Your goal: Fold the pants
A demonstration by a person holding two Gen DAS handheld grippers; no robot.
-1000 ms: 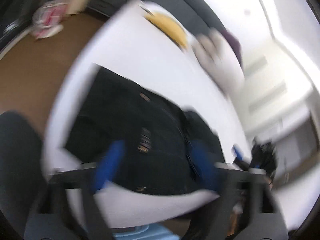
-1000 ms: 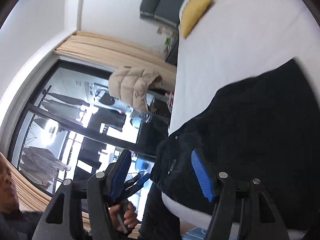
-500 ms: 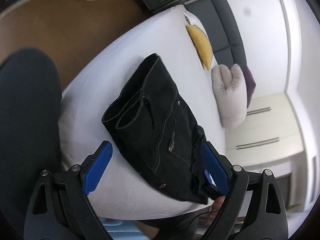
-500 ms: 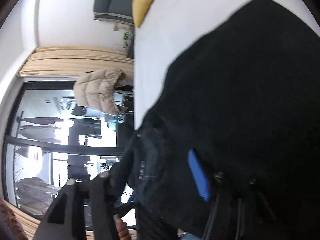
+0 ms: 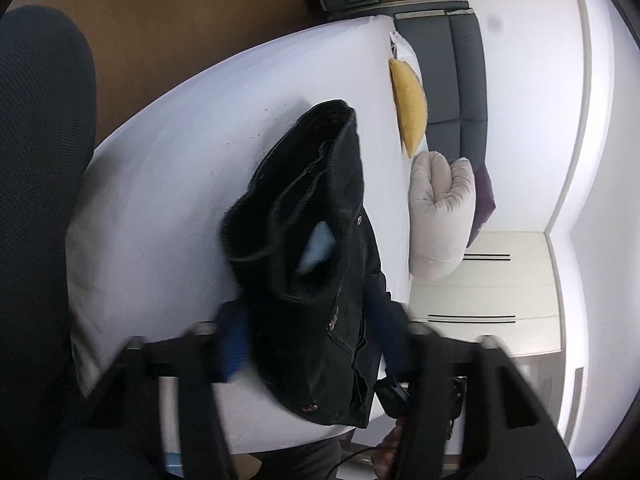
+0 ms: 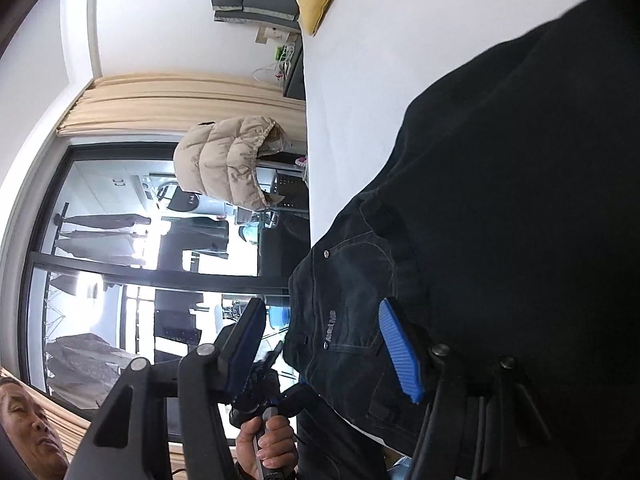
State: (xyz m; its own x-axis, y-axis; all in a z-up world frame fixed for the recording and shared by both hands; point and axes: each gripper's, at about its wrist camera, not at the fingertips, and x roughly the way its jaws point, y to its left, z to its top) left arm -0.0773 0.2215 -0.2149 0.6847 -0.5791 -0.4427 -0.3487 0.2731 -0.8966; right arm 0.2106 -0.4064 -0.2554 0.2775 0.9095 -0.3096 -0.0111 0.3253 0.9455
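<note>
It was a bedroom in a home. A bed point(image 5: 168, 168) had a white sheet, with a yellow pillow point(image 5: 409, 104) by a grey headboard point(image 5: 466, 80). A closet point(image 5: 480, 300) stood near.

The left gripper point(image 5: 308, 340) has dropped nearer the black pants point(image 5: 316, 264) on the white bed point(image 5: 168, 184); its jaws have just been closing around the bunched near waistband fabric.
</note>
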